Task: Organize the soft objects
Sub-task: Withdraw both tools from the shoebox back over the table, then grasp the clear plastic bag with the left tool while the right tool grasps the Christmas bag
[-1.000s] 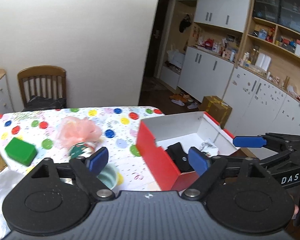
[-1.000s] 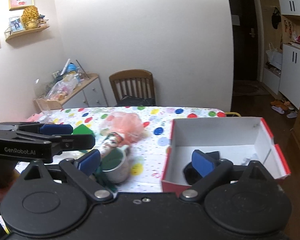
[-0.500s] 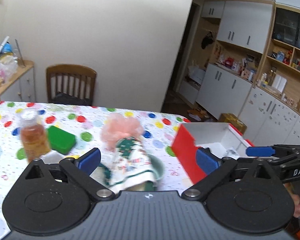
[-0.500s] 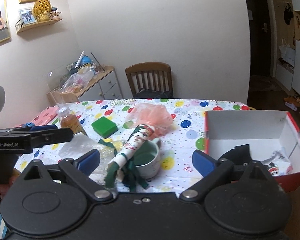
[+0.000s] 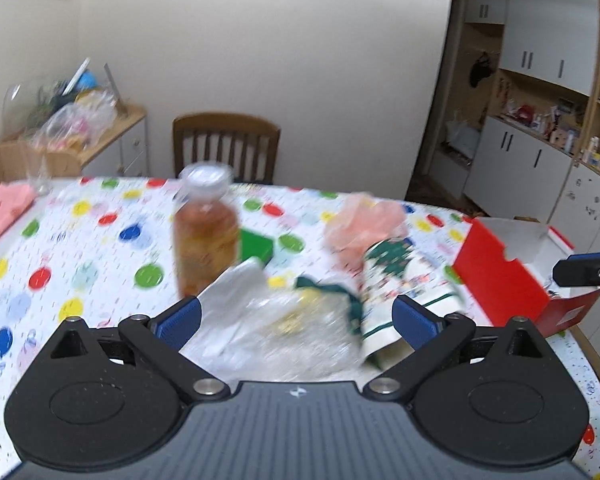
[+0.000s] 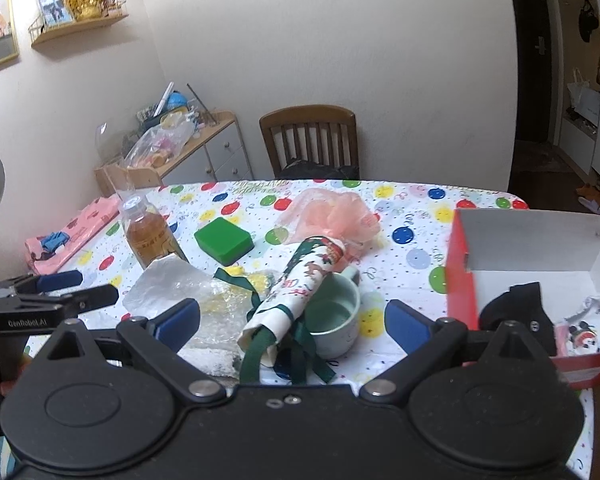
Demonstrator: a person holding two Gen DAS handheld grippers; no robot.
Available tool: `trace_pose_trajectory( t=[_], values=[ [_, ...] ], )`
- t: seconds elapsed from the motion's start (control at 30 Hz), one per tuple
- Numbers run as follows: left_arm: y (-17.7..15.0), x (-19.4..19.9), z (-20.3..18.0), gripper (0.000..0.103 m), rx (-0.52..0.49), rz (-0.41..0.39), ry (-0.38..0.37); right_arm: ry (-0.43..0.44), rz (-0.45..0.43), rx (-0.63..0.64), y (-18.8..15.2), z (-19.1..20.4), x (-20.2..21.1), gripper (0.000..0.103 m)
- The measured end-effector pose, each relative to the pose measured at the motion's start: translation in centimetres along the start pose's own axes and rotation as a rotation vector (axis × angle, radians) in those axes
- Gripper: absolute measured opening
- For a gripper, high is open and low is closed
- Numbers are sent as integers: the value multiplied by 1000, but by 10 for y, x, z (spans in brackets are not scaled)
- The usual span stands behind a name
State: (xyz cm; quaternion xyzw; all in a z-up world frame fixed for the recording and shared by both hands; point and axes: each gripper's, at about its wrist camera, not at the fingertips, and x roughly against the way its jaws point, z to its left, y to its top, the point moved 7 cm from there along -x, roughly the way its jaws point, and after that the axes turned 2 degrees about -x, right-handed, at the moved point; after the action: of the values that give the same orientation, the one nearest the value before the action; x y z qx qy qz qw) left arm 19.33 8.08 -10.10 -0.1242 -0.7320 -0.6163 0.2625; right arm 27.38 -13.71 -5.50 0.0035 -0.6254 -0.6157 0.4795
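Since a second ago the left gripper (image 5: 296,318) has swung away from the red box (image 5: 500,276) toward the table's left, its jaws opening a little further to full spread with nothing clamped; the crinkled plastic bag (image 5: 268,320) now lies just beyond its tips. The step in hand looks like reaching for the next soft item. Left to right lie the bottle (image 6: 148,236), the green block (image 6: 223,239), the pink mesh puff (image 6: 332,216) and the rolled cloth (image 6: 300,284) leaning on the mug (image 6: 336,316). The next move calls for lowering onto one of them. The right gripper (image 6: 294,320) hovers wide open, empty, over the cloth and the mug.
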Motion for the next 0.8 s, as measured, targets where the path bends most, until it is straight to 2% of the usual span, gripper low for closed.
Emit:
trace_pose_trajectory(
  t=[0.13, 0.43, 0.6, 0.8],
  values=[
    [-15, -8, 28, 102, 9, 28, 27, -12, 21, 9, 1, 10, -21, 99],
    [-46, -41, 69, 102, -77, 108, 109, -80, 77, 9, 2, 17, -72, 97],
    [-61, -59, 75, 102, -125, 152, 101, -118, 100, -7, 3, 17, -95, 95],
    [-75, -75, 81, 102, -108, 197, 91, -161, 131, -7, 0, 16, -122, 90]
  ],
)
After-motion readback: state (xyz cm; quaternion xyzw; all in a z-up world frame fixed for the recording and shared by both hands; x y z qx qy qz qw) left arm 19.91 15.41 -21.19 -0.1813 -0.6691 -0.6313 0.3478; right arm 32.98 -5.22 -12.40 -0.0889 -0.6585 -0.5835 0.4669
